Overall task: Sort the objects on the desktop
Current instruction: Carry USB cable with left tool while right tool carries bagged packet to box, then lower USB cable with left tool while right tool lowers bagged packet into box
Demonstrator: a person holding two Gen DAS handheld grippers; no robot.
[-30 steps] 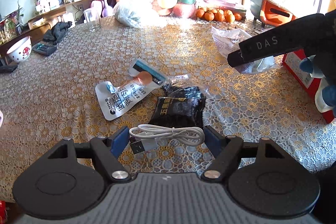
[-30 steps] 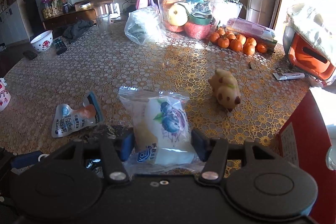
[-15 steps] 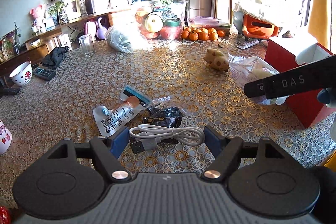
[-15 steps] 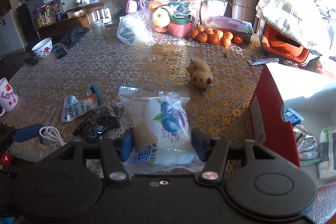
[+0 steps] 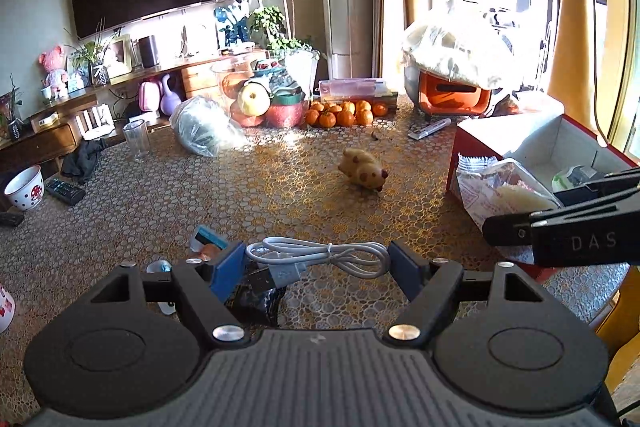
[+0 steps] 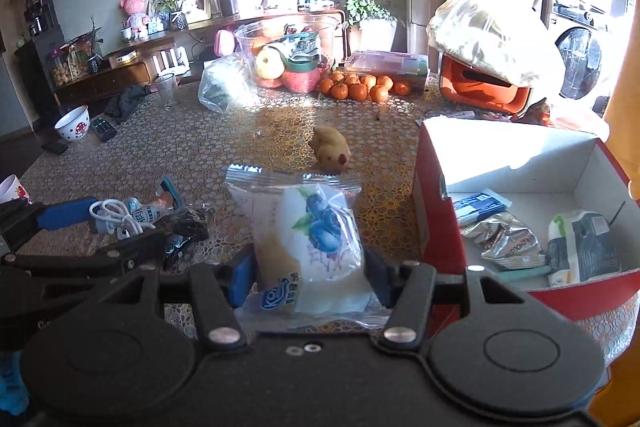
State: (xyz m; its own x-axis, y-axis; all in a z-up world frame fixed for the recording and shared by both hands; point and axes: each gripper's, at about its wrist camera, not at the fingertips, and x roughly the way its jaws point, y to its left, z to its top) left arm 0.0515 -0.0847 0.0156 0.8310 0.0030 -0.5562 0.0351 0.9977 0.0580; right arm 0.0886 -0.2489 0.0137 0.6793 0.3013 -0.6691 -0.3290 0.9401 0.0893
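Note:
My left gripper (image 5: 320, 263) is shut on a coiled white USB cable (image 5: 320, 255) and holds it above the table. It also shows in the right wrist view (image 6: 120, 217). My right gripper (image 6: 310, 273) is shut on a clear blueberry snack packet (image 6: 312, 243), held just left of a red box (image 6: 434, 219) with a white inside. The box holds several snack packets (image 6: 504, 235). A white drink pouch (image 6: 154, 207) and a black packet (image 6: 188, 227) lie on the table below the left gripper.
A tan toy animal (image 5: 364, 171) stands mid-table. At the back are oranges (image 5: 344, 111), a clear fruit tub (image 5: 260, 95), a plastic bag (image 5: 204, 131), a cup (image 5: 136, 139) and an orange appliance (image 5: 452, 95). A bowl (image 5: 24, 183) and remote (image 5: 66, 191) are far left.
Both grippers have risen and tilted up with their loads. The right gripper has moved right, so the open red box now shows beside the packet.

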